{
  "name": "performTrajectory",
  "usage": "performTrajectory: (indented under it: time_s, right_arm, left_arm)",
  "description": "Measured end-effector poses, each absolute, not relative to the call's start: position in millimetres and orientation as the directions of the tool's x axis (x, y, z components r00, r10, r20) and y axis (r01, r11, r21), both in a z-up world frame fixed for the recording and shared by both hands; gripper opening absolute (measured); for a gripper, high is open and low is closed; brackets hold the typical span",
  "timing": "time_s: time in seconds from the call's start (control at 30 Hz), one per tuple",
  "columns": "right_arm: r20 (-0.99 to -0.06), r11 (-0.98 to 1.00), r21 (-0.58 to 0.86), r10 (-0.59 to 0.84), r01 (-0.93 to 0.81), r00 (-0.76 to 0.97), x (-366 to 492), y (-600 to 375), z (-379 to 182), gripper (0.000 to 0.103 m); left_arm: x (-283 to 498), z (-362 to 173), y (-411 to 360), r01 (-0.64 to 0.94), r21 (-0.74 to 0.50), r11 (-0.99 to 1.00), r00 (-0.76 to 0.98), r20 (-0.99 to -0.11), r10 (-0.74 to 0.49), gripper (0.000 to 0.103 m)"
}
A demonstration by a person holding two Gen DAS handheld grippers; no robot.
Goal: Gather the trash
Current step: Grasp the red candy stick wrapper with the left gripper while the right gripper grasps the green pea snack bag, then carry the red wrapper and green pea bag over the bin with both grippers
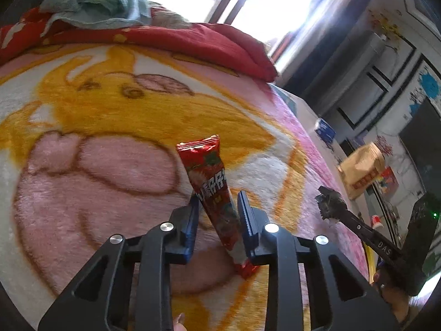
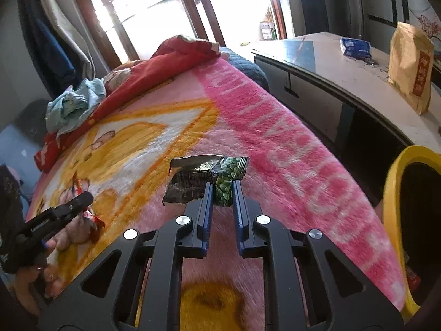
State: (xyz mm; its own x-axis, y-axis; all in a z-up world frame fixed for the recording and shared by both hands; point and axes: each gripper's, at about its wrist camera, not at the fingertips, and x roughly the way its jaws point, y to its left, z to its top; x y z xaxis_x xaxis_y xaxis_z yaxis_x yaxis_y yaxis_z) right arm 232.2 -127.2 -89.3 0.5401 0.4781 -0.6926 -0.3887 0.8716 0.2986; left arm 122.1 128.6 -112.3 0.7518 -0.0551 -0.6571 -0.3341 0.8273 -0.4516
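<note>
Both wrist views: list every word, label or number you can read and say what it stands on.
"DAS" in white, on the arm of the right gripper, seen from the left wrist.
Red wrapper: large white characters, too blurred to read.
Green wrapper: print too small to read.
Tan bag: red label with characters, unreadable.
Pink blanket: big pale letters, too distorted to read.

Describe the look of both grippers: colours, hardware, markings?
Both match: the left gripper and right gripper have black cut-out linkage arms, silver round pivot pins and blue ribbed pads. The right one, seen side-on, carries white lettering "DAS". No cables visible.
</note>
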Motion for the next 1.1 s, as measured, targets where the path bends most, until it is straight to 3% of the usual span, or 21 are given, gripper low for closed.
performTrajectory:
  time_s: [0.3,1.1]
  right_arm:
    - [-0.664,0.893,0.288,0.446,-0.345,0.6,214.7,-171.3,-70.7,0.009]
    - [-0.645,0.945,0.298,0.303,-0.134,0.701,203.5,-281.5,-57.0,0.009]
  left_arm:
    - [136.0,-90.7,70.1,-0.149,-0.43,0.89,0.773,-0.612,-0.167,0.013]
    - [151.6,-59.5,-26.3,0.123,-0.394,0.911,0.756,-0.558,-0.343,0.013]
